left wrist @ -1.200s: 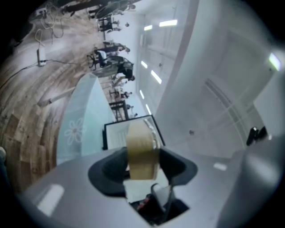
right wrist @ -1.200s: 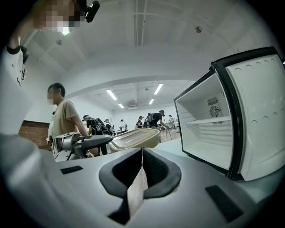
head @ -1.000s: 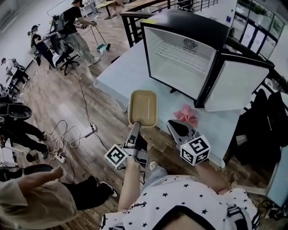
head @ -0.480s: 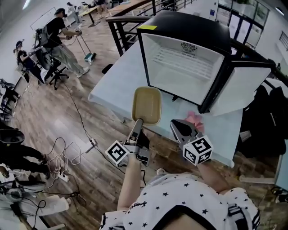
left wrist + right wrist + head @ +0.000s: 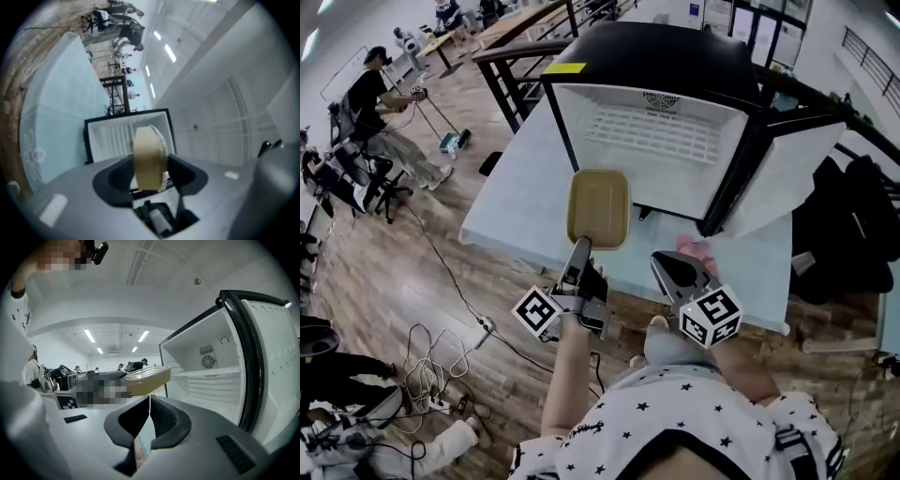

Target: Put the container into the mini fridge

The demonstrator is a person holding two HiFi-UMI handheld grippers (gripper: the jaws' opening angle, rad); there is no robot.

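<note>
Holding a shallow tan container by its near short rim in the left gripper, jaws pressed on the rim from both sides. Carried level and clear of the pale surface, right in front of the open mini fridge at 12 o'clock. Seen edge-on from the left gripper view, standing between the two pads with the white fridge interior straight behind it.

Hovering at 5 o'clock from the container with the right gripper, jaws brought fully together on nothing, pointed toward the fridge opening. Lying just beside that gripper, at 2 o'clock from it, on the surface: a crumpled pink cloth.

Swung wide to 3 o'clock of the black-topped fridge: its door, white inner face showing. Inside, a wire shelf and a round fan grille on the back wall.

Farther off at 10 o'clock, on the wooden floor: several people by desks and chairs; at 8 o'clock, loose cables.
</note>
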